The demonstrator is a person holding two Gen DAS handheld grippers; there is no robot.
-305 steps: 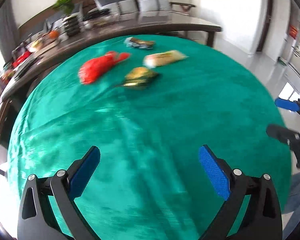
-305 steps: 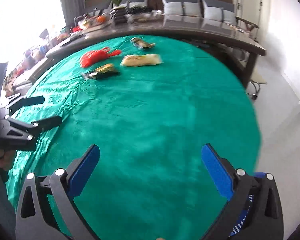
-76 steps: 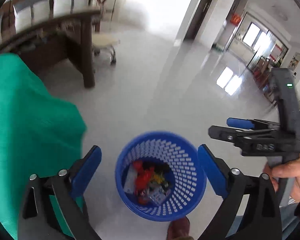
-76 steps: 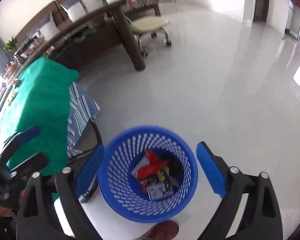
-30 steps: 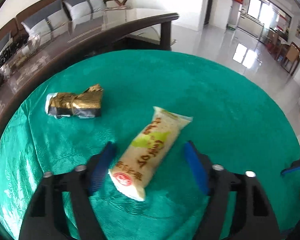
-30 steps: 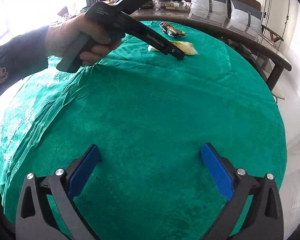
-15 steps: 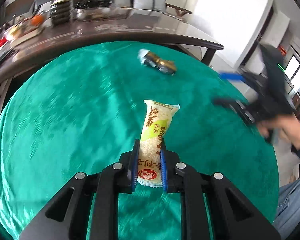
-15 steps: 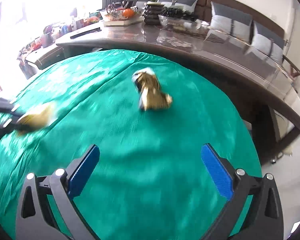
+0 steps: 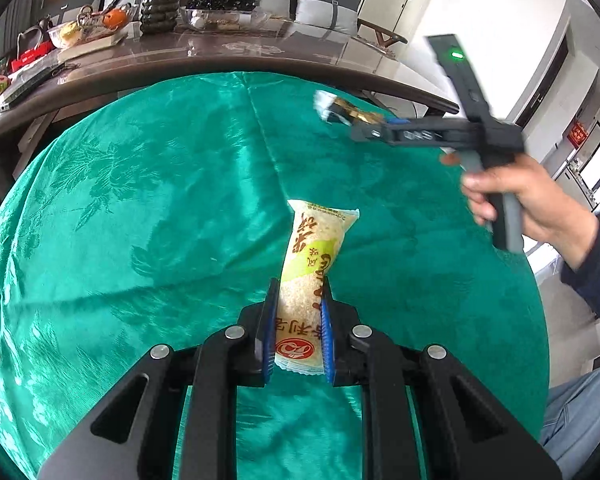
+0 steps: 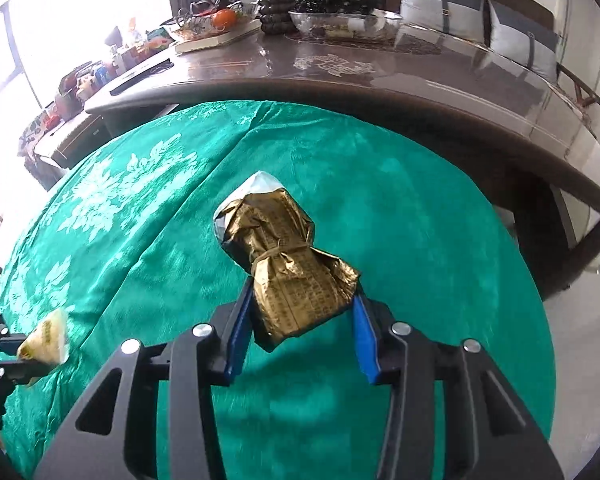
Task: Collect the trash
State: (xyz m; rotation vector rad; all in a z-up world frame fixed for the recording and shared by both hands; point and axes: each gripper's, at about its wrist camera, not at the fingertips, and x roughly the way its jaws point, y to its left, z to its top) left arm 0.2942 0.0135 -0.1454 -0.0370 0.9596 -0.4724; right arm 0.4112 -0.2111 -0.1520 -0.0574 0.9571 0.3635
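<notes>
Left wrist view, nearest first: the left gripper (image 9: 298, 334) has its jaws clamped on the lower end of the yellow snack packet (image 9: 310, 280), which stands up out of them, tilted a little to the right, its far end clear of the green cloth (image 9: 140, 208) on the worktop. Beyond the packet and to its right, the person's right hand (image 9: 528, 204) holds the right gripper (image 9: 364, 130) level and pointing left, its tip at the gold wrapper (image 9: 342, 112) near the far edge of the cloth.

In the right wrist view, the right gripper (image 10: 300, 326) has its blue pads (image 10: 362, 336) on either side of the near end of the gold wrapper (image 10: 284, 264). The left pad seems to touch it, but a sliver of gap shows at the right one, so I cannot tell whether the jaws are fully closed on it or only closing. The snack packet (image 10: 46, 338) shows at the far left of the wrapper, in the left gripper (image 10: 16, 354).

The step in hand looks like securing the wrapper. The crumpled foil will likely give under pressure, so the jaws should probably close firmly on the thick near end, below the tied waist, before lifting. The left gripper would do well to keep its squeeze steady on the smooth packet.
</notes>
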